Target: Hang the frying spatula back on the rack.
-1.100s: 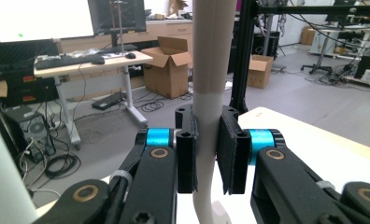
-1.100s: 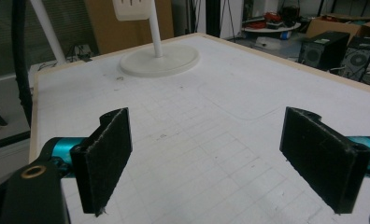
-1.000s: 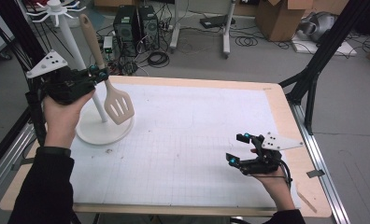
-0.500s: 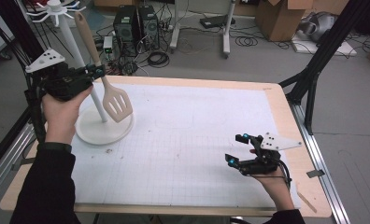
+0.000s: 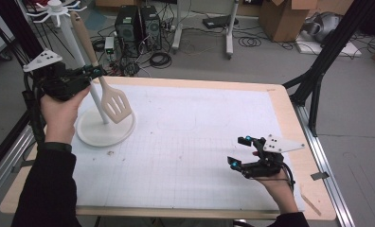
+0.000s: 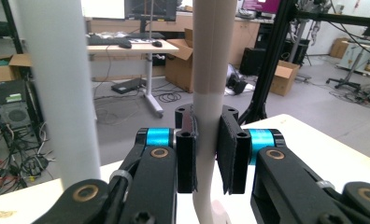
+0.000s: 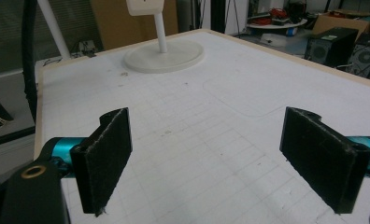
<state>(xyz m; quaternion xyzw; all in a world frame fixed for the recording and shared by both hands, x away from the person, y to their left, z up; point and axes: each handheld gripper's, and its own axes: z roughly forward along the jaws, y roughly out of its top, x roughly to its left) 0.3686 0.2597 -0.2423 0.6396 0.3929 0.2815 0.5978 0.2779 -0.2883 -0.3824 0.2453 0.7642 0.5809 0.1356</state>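
Left claw (image 5: 94, 72) is clamped on the spatula (image 5: 115, 103) handle, holding it tilted, blade down, above the white stand's round base (image 5: 105, 132), while the right claw (image 5: 237, 151) sits released, low over the counter (image 5: 280, 109).

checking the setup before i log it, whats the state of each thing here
spatula: held up by its handle, blade down, hanging over the stand base
left gripper: shut on the spatula handle
right gripper: open, nothing between its jaws, low over the mat
stand: upright on the table, hooks bare
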